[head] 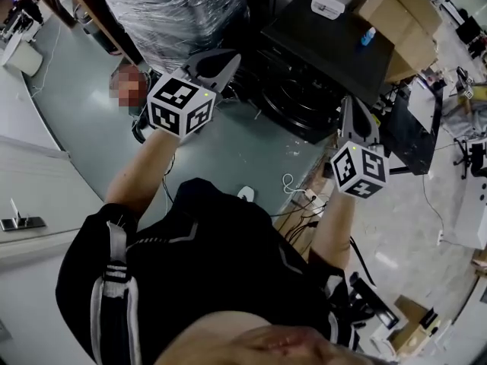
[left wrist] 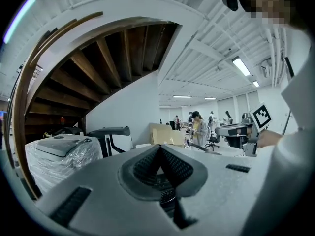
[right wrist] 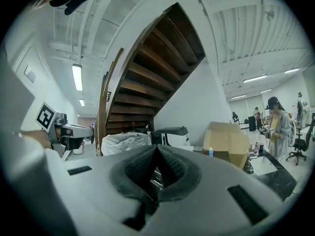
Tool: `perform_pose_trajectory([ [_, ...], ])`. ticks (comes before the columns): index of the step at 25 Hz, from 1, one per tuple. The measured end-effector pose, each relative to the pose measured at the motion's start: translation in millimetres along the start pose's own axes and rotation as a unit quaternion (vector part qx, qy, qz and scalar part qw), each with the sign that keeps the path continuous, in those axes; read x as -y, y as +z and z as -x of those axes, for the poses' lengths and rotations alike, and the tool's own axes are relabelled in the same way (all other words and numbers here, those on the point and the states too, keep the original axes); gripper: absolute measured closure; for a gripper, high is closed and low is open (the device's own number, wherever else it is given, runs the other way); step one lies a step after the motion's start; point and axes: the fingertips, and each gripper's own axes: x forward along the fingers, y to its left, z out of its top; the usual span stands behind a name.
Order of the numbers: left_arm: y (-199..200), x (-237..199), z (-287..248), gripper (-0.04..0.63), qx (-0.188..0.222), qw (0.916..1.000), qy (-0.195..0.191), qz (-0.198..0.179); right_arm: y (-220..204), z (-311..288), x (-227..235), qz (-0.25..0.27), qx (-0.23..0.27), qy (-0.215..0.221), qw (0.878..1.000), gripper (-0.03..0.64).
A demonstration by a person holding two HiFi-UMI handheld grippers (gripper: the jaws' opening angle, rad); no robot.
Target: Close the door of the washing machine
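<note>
- Washing machine (head: pixel 335 44): black casing.
- Cardboard box (head: pixel 403 17), right of the washing machine: tan.
- Bottle (head: pixel 367 36), on the washing machine's top: blue.
- Wrapped unit (head: pixel 179 10), left of the washing machine: grey under clear, glossy film.
- Floor (head: pixel 228 150), in front of the washing machine: grey-green.
- Left claw (left wrist: pixel 160 149) and right claw (right wrist: pixel 156 149): light grey shells; dark grey pads with a fine ribbed pattern.
- Left marker cube (head: pixel 180 105) and right marker cube (head: pixel 359 169): white faces with black square codes.
- Shirt (head: pixel 205 272): black with grey-white stripes.
- Staircase (right wrist: pixel 147 77), beyond the washing machine: brown timber underside, white side wall.
</note>
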Motion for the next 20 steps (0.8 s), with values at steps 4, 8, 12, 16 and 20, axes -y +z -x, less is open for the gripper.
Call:
perform_pose_trajectory([
  [4, -2, -6, -18, 0.598, 0.000, 0.9999, -0.012, -0.004, -2, -13, 1, 0.007, 0.001, 0.003, 1.000, 0.612],
  [8, -5, -30, -34, 0.598, 0.004, 0.9999, 0.014, -0.002, -3, -26, 2, 0.014, -0.001, -0.005, 1.000, 0.612],
  [12, -14, -52, -48, 0.598, -0.002, 0.9998, -0.016, -0.009, -9, -47, -4, 0.021, -0.012, -0.022, 0.999, 0.612],
  [16, -26, -87, -59, 0.598, -0.003, 0.9994, -0.034, -0.003, -12, -72, -18, 0.025, -0.021, -0.035, 0.999, 0.612],
  [20, -38, -133, -71, 0.598, -0.008, 0.9991, -0.040, 0.009, -14, -104, -34, 0.031, -0.024, -0.051, 0.998, 0.612],
])
